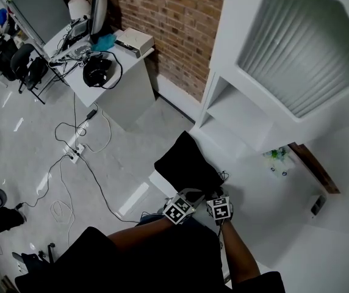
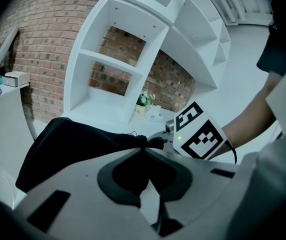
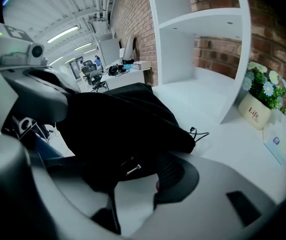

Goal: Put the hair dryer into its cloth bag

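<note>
**Hair dryer.** Not visible in any view. It cannot be told whether it already sits inside the bag or lies somewhere out of frame.

**Cloth bag** [image 1: 185,162]. Black and soft, it lies slumped on the white counter [image 1: 272,231] at lower centre of the head view, in front of the white shelf unit [image 1: 235,112]. A thin dark cord loop [image 3: 199,132] pokes out at its right edge in the right gripper view. It may be a drawstring or the dryer's lead.

**Progress.** Judged as the bag-handling stage, with both tools at the bag's near edge, close together, as if to hold or spread the mouth. No open mouth can be seen. If the dryer is inside, closing up remains; if not, the loading is still to do.

**Left gripper** [image 1: 190,195]. The jaws are clenched almost fully together on a thin fold of the bag's black cloth, which rises between them.

**Right gripper** [image 1: 218,198]. The jaws stand about half apart, with a thicker bunch of the bag's cloth and a small pale metal tip [image 3: 131,169] filling the gap. The cloth lies against the ribbed pad [image 3: 170,174], so this reads as a grasp on the bag.

**Also present.** A small flower pot [image 3: 259,109] stands at the right of the right gripper view.
</note>
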Demonstrator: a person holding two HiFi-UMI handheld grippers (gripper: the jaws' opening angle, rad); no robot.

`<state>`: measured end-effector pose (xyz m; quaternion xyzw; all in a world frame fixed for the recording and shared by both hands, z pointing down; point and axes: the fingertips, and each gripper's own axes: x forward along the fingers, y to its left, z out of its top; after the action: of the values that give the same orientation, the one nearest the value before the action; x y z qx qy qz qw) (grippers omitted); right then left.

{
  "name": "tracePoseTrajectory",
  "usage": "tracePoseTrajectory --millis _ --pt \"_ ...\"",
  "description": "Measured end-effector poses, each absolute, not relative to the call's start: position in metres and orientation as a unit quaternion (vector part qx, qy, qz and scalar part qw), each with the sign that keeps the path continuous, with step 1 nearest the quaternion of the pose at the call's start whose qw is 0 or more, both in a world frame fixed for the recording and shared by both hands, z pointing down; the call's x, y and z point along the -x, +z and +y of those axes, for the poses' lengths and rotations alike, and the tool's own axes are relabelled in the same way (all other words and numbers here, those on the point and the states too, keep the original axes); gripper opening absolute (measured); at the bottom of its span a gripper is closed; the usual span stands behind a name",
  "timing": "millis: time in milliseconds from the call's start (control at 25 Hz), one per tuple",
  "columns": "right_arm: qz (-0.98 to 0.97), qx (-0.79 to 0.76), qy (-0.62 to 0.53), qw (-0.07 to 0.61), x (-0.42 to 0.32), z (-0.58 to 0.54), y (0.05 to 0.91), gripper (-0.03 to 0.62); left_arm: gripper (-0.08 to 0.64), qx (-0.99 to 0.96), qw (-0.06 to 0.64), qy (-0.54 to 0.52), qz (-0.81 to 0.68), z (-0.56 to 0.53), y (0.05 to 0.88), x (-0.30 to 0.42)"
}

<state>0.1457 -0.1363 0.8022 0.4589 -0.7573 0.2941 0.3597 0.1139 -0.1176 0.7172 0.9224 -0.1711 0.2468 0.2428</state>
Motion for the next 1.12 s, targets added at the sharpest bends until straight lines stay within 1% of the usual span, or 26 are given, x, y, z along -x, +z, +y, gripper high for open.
tracePoseTrajectory --millis 600,640,720,920,960,1000,1080,1120 --pt "-0.776 -0.45 0.301 0.322 -0.127 -0.168 0.814 0.19 0.035 -0.92 0.251 0.246 -0.174 -0.126 0.715 -0.109" --pt "-0.777 -0.448 0.303 0.322 -0.126 -0.166 0.813 0.212 0.035 -0.92 0.25 0.248 -0.173 -0.125 0.716 -0.108" --pt "-0.775 -0.453 0.305 0.319 -0.128 -0.159 0.807 0.227 0.035 -0.919 0.251 0.25 -0.171 -0.123 0.719 -0.107" --pt "-0.763 -0.482 0.313 0.297 -0.143 -0.146 0.801 0.232 0.035 -0.92 0.245 0.259 -0.165 -0.123 0.728 -0.107" --pt "-0.762 -0.483 0.313 0.297 -0.142 -0.144 0.802 0.227 0.035 -0.919 0.245 0.262 -0.162 -0.122 0.729 -0.107" --pt "-0.762 -0.482 0.311 0.298 -0.14 -0.142 0.802 0.206 0.035 -0.919 0.245 0.263 -0.16 -0.12 0.73 -0.107" --pt "-0.762 -0.484 0.303 0.305 -0.137 -0.144 0.802 0.144 0.035 -0.92 0.247 0.262 -0.157 -0.12 0.731 -0.109" --pt "-0.76 -0.488 0.3 0.306 -0.137 -0.147 0.803 0.144 0.035 -0.921 0.246 0.26 -0.154 -0.12 0.73 -0.109"
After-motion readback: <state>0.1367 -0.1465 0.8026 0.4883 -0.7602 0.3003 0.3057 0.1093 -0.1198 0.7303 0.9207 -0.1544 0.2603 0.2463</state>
